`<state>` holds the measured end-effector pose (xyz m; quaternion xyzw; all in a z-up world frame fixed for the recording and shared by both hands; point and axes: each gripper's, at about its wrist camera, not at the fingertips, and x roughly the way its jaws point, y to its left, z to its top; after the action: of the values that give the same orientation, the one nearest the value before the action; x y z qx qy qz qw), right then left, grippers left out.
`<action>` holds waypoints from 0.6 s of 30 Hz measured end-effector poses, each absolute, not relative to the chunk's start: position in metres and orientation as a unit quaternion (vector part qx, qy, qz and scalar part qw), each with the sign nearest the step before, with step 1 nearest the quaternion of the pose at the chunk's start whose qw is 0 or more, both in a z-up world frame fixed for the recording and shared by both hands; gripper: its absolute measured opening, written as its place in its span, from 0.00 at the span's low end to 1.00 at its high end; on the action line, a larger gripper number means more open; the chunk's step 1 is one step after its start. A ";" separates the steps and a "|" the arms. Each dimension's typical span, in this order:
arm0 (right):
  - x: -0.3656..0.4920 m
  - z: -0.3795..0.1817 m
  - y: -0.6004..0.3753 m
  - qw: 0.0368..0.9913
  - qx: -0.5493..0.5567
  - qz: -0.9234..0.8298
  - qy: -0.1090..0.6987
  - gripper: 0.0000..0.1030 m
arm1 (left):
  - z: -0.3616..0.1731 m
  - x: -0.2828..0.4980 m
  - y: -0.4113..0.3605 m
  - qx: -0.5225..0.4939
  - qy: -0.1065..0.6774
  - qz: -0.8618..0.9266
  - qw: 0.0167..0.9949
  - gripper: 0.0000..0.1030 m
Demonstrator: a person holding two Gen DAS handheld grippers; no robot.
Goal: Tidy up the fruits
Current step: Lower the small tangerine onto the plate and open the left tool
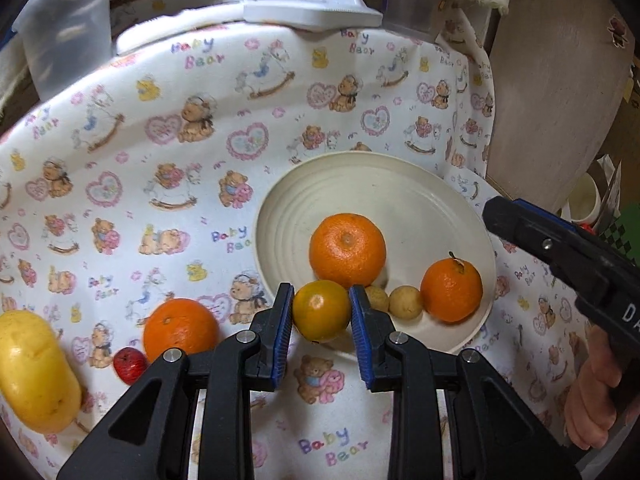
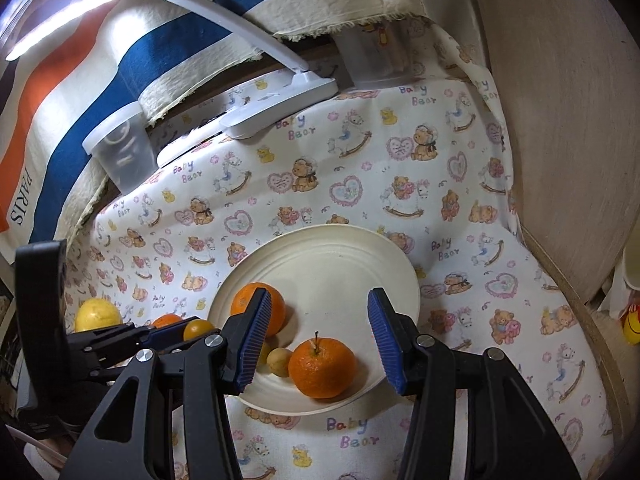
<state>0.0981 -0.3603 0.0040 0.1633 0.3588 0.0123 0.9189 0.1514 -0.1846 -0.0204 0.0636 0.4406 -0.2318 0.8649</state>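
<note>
Cream-coloured and ribbed, the plate (image 1: 280, 216) is sitting on the bear-print cloth (image 1: 160, 160) covering the table in the left wrist view. It is holding a large orange (image 1: 347, 250), a stemmed orange (image 1: 451, 291) nearer its right rim, and two small tan fruits (image 1: 406, 301) lying side by side between them. The left tool (image 1: 322, 312) is clenching a greenish-yellow citrus (image 1: 321, 310) at the plate's near edge, its stem scar facing the camera; whether the fruit is touching the plate cannot be told. Off the plate, to the left, a loose orange (image 1: 180, 330), a small red fruit (image 1: 129, 363) and a yellow fruit (image 1: 34, 372) are lying on the cloth, the yellow one's long axis running diagonally. The right tool (image 1: 560, 252) is reaching in from the right, with a hand (image 1: 592, 392) under it.

Only the right wrist view is showing the right tool (image 2: 316, 344) standing released, its pads apart above the stemmed orange (image 2: 321, 368), whose stem is pointing up. The lit desk lamp (image 2: 256, 80) and a translucent tub (image 2: 120, 148) are standing at the far edge, and the red fruit is hidden here.
</note>
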 end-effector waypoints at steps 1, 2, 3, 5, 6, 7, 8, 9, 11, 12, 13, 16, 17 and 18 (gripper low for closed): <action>0.098 0.003 -0.361 0.918 0.165 0.009 0.359 0.50 | -0.023 0.154 -0.187 0.064 0.440 -0.235 0.864 0.26; 0.098 0.003 -0.362 0.918 0.167 0.006 0.360 0.50 | -0.025 0.153 -0.188 0.065 0.437 -0.237 0.865 0.26; 0.099 0.002 -0.365 0.917 0.172 0.004 0.361 0.50 | -0.026 0.153 -0.188 0.067 0.434 -0.238 0.866 0.26; 0.099 0.002 -0.368 0.914 0.182 0.003 0.362 0.50 | -0.026 0.154 -0.188 0.065 0.434 -0.238 0.866 0.26; 0.099 0.002 -0.370 0.913 0.186 0.005 0.363 0.50 | -0.026 0.154 -0.188 0.062 0.436 -0.239 0.865 0.26; 0.099 0.002 -0.371 0.912 0.190 0.007 0.362 0.50 | -0.025 0.154 -0.187 0.060 0.436 -0.240 0.865 0.26; 0.098 0.002 -0.371 0.912 0.192 0.008 0.362 0.50 | -0.024 0.154 -0.188 0.062 0.434 -0.239 0.866 0.26; 0.098 0.003 -0.372 0.913 0.192 0.009 0.360 0.50 | -0.023 0.152 -0.188 0.065 0.431 -0.237 0.868 0.27; 0.097 0.004 -0.371 0.914 0.191 0.011 0.358 0.50 | -0.020 0.148 -0.187 0.073 0.423 -0.237 0.871 0.27; 0.097 0.005 -0.371 0.914 0.192 0.014 0.359 0.50 | -0.018 0.146 -0.185 0.072 0.421 -0.236 0.873 0.27; 0.096 0.006 -0.371 0.913 0.194 0.017 0.358 0.50 | -0.016 0.144 -0.182 0.067 0.420 -0.236 0.874 0.27; 0.093 0.010 -0.369 0.916 0.195 0.021 0.350 0.50 | -0.006 0.138 -0.177 0.066 0.404 -0.252 0.877 0.30; 0.092 0.012 -0.368 0.919 0.189 0.021 0.347 0.50 | 0.000 0.135 -0.176 0.076 0.394 -0.244 0.883 0.35; 0.090 0.013 -0.367 0.921 0.184 0.019 0.343 0.50 | 0.005 0.133 -0.174 0.081 0.383 -0.236 0.889 0.41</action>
<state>0.0903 -0.3666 0.0132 0.1840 0.3433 0.0188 0.9208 0.1326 -0.1742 0.0045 0.0812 0.3833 -0.2364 0.8892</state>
